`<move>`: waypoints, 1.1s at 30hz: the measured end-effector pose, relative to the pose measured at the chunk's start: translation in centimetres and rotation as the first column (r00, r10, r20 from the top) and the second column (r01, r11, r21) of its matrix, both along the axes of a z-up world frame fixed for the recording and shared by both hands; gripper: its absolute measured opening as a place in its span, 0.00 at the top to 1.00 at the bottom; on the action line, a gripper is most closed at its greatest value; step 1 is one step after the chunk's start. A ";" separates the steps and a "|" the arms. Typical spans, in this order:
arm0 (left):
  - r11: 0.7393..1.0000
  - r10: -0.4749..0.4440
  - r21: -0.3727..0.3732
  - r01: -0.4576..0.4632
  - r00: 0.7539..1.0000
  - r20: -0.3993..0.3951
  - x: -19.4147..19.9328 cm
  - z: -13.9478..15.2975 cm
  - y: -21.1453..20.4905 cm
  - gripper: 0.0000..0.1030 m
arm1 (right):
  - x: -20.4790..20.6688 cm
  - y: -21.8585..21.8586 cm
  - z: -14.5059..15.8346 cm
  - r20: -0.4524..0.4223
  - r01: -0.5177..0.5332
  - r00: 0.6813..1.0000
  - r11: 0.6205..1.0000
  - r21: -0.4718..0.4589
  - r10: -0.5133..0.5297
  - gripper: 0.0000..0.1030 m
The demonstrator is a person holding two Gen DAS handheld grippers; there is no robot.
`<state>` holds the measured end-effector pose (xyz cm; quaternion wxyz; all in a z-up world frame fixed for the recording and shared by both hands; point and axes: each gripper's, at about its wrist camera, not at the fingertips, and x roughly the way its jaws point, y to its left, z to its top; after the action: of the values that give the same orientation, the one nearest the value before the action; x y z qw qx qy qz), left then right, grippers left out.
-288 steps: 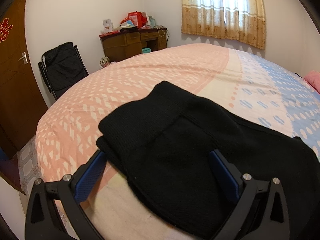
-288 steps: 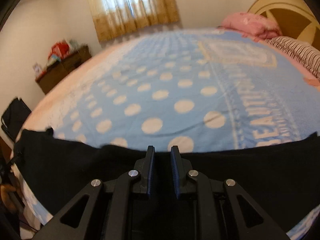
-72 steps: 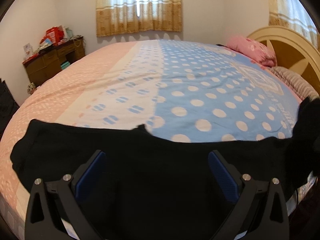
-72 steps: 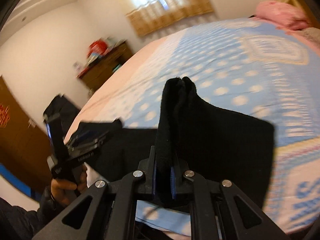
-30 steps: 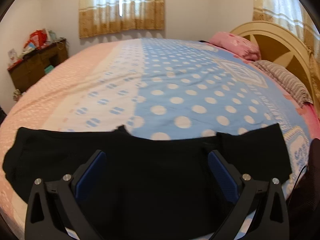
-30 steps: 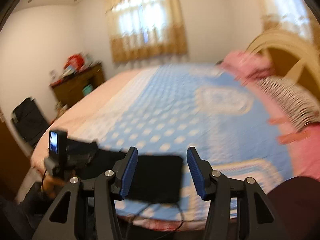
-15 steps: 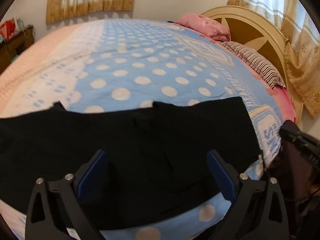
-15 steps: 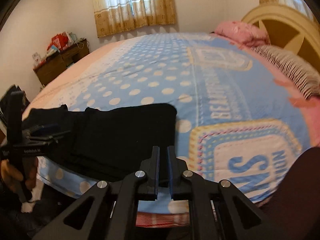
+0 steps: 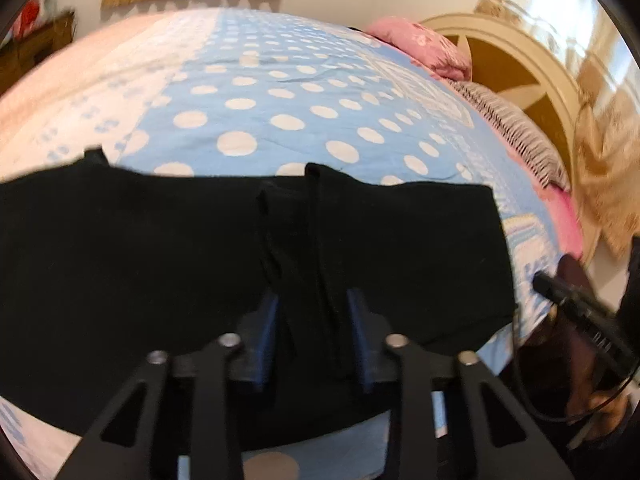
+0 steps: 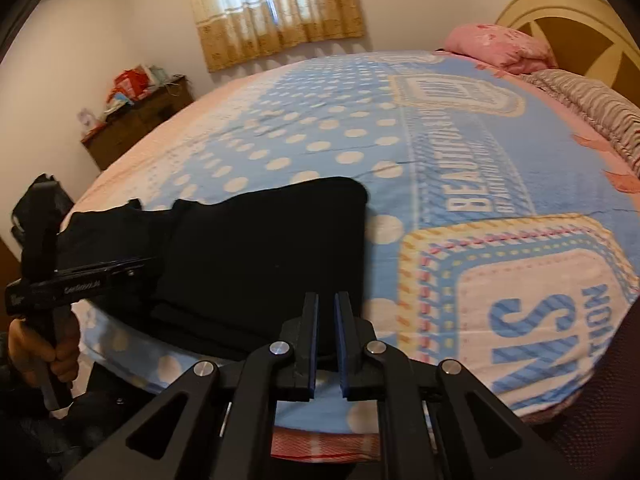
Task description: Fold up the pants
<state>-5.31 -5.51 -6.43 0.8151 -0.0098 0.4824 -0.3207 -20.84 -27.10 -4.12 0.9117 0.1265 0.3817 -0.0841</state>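
The black pants (image 9: 160,248) lie flat along the near edge of the bed, with the right end folded over onto the middle. My left gripper (image 9: 314,300) is nearly closed around a raised ridge of fabric at the fold. In the right wrist view the pants (image 10: 260,248) lie left of centre. My right gripper (image 10: 326,300) is shut at the pants' near right corner; a grip on the fabric is not visible. The left gripper's handle (image 10: 60,280) shows at the far left in a hand.
The bed (image 9: 280,92) has a blue dotted cover (image 10: 460,160) with pink at the left. A pink pillow (image 10: 500,48), striped bedding (image 10: 592,104) and a cream headboard (image 9: 520,64) are to the right. A wooden cabinet (image 10: 140,116) stands by the far wall.
My left gripper has closed from wide open to a narrow gap around the fold ridge. My right gripper stays shut and has moved closer to the pants' right edge.
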 end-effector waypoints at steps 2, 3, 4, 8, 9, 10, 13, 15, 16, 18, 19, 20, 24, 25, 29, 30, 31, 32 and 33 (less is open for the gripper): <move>1.000 0.003 -0.031 -0.004 1.000 -0.026 0.1 -0.1 0.2 0.83 | 0.4 0.3 -0.7 -0.022 0.007 1.000 1.000 -0.018 -0.008 0.92; 0.999 -0.003 -0.044 0.002 0.999 -0.034 0.2 -0.1 0.1 0.88 | 0.6 0.3 -1.1 -0.032 0.008 0.999 1.000 -0.010 -0.008 0.92; 0.998 -0.016 -0.061 0.013 0.999 -0.043 0.2 0.0 0.1 0.88 | 0.7 0.3 -1.4 -0.039 0.004 0.999 1.000 0.007 -0.003 0.92; 0.995 -0.045 -0.092 0.044 0.999 -0.012 -0.2 1.0 0.3 0.88 | 0.6 0.6 -1.4 -0.019 -0.012 1.000 1.000 0.019 0.013 0.92; 0.994 -0.051 -0.097 0.051 0.999 -0.001 -0.3 1.2 0.6 0.88 | 0.6 0.6 -1.3 -0.017 -0.011 1.000 1.000 0.018 0.011 0.92; 0.994 -0.054 -0.099 0.054 0.999 0.003 -0.2 1.3 0.6 0.88 | 0.6 0.6 -1.3 -0.017 -0.007 1.000 1.000 0.018 0.007 0.92; 0.992 -0.059 -0.109 0.059 0.998 0.003 0.0 1.1 0.7 0.88 | 0.6 0.3 -1.7 -0.022 0.006 1.000 0.999 0.036 -0.006 0.92; 0.994 -0.064 -0.087 0.064 0.998 -0.001 0.0 0.7 0.0 0.86 | 0.7 0.2 -2.0 -0.031 0.011 0.999 0.999 0.049 -0.009 0.92; 0.994 -0.071 -0.078 0.070 0.997 -0.001 0.0 0.7 -0.4 0.82 | 0.7 0.2 -2.2 -0.036 0.010 0.999 0.998 0.054 -0.009 0.92; 0.994 -0.088 -0.057 0.088 0.996 0.001 -0.1 0.7 -1.2 0.57 | 0.8 0.2 -2.2 -0.032 0.006 0.999 0.998 0.055 -0.004 0.92; 0.994 -0.092 -0.059 0.092 0.996 0.000 -0.1 0.7 -1.3 0.36 | 0.9 0.3 -2.2 -0.030 0.002 1.000 0.999 0.054 -0.001 0.92; 0.994 -0.090 -0.067 0.090 0.996 0.003 -0.2 0.7 -1.4 0.29 | 0.9 0.4 -2.2 -0.029 0.002 1.000 0.999 0.049 -0.001 0.92; 0.997 -0.062 -0.045 0.063 0.998 0.028 -0.2 0.2 -1.6 0.71 | 0.8 0.3 -1.8 -0.016 0.009 1.000 0.999 0.040 -0.009 0.92; 0.998 -0.055 -0.038 0.056 0.998 0.014 0.1 -0.1 -1.5 0.86 | 0.8 0.2 -1.6 -0.011 0.013 1.000 0.999 0.038 -0.013 0.92; 0.993 -0.064 -0.106 0.059 0.997 -0.036 0.7 -0.3 -0.1 0.88 | 0.6 -0.3 -1.2 0.004 0.035 0.999 0.999 0.040 -0.035 0.92; 0.992 -0.072 -0.104 0.068 0.997 -0.027 0.5 -0.1 -0.1 0.89 | 0.5 -0.3 -1.1 0.006 0.037 0.999 0.998 0.043 -0.037 0.92; 0.991 -0.079 -0.109 0.078 0.997 -0.011 0.3 0.4 0.1 0.89 | 0.4 -0.4 -1.1 0.007 0.040 0.999 0.998 0.041 -0.040 0.92; 0.990 -0.084 -0.116 0.084 0.996 -0.001 0.2 0.8 0.3 0.89 | 0.3 -0.4 -0.9 0.009 0.042 0.999 0.998 0.036 -0.043 0.92; 0.989 -0.092 -0.118 0.093 0.996 0.015 0.0 1.4 0.6 0.89 | 0.3 -0.4 -0.9 0.011 0.042 0.999 0.998 0.037 -0.042 0.92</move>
<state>-5.33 -4.89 -4.98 0.7997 -0.0344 0.4584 -0.3862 -20.55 -27.49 -4.98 0.9096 0.1517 0.3748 -0.0954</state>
